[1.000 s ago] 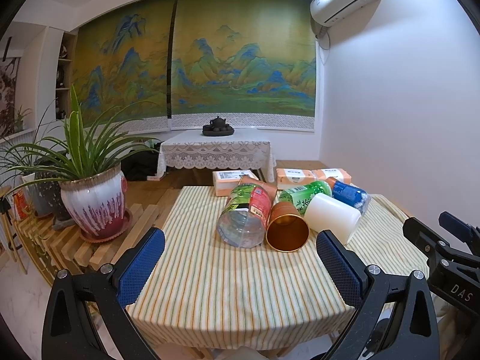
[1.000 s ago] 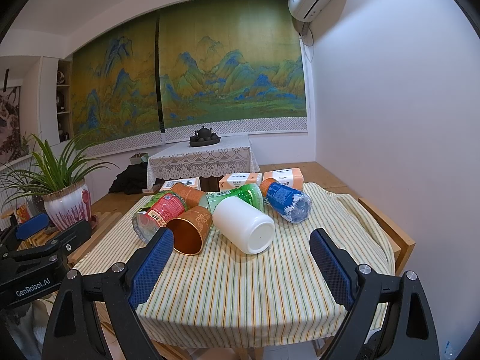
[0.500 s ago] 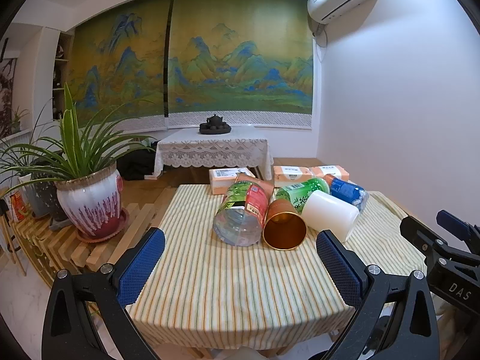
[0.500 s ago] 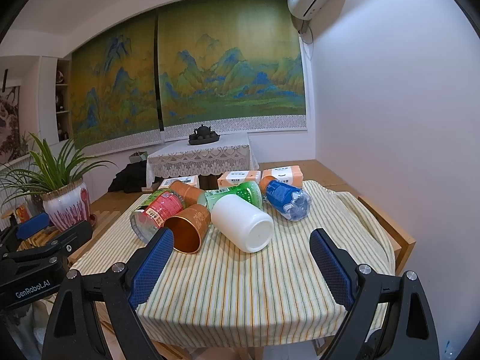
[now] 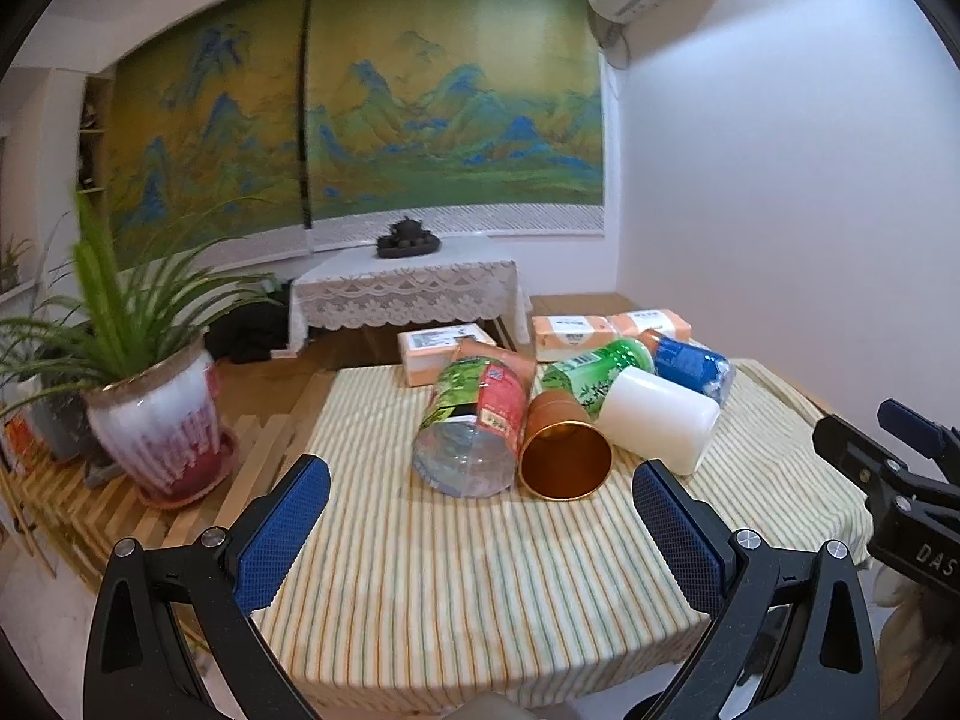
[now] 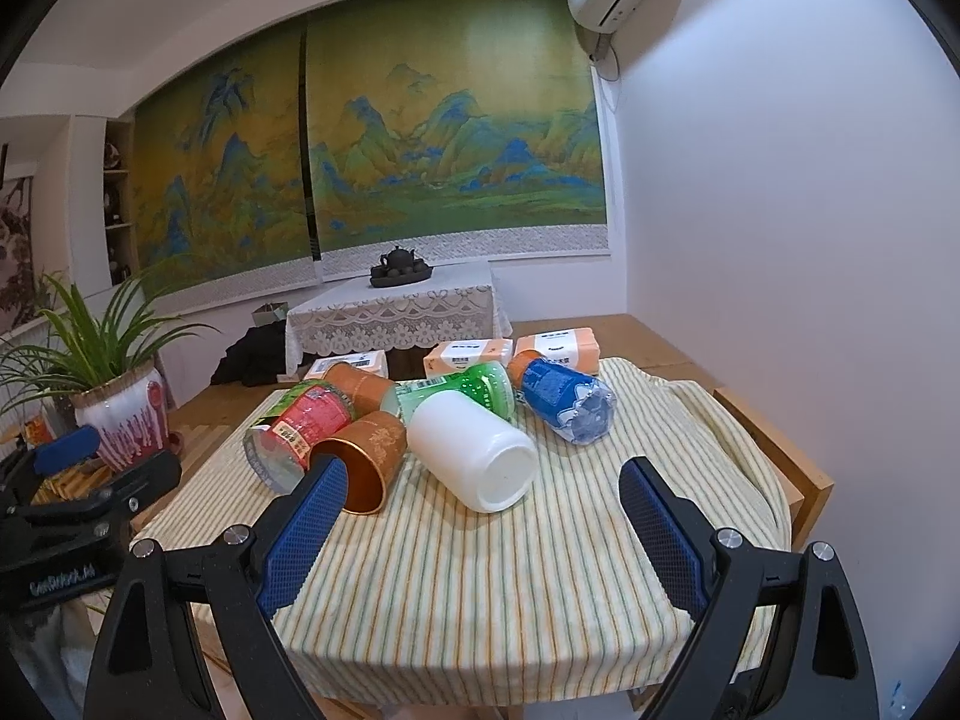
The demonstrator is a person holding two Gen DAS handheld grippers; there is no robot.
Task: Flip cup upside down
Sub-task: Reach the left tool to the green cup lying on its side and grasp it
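A copper-coloured cup [image 5: 564,450] lies on its side on the striped tablecloth, its open mouth facing me; it also shows in the right wrist view [image 6: 363,462]. A white cup [image 5: 657,420] lies on its side next to it, bottom toward the right wrist camera [image 6: 480,450]. My left gripper [image 5: 480,534] is open and empty, hovering short of the cups. My right gripper [image 6: 480,525] is open and empty, in front of the white cup. The left gripper's body shows in the right wrist view [image 6: 72,504] and the right gripper's in the left wrist view [image 5: 900,480].
Lying bottles crowd the cups: a red-green one [image 5: 474,420], a green one [image 5: 594,372], a blue one [image 5: 690,363]. Tissue packs [image 5: 570,327] sit behind. A potted plant [image 5: 150,414] stands on a slatted bench at left. The white wall is at right.
Both grippers have moved slightly closer to the table and cups. The cups and bottles have not moved.
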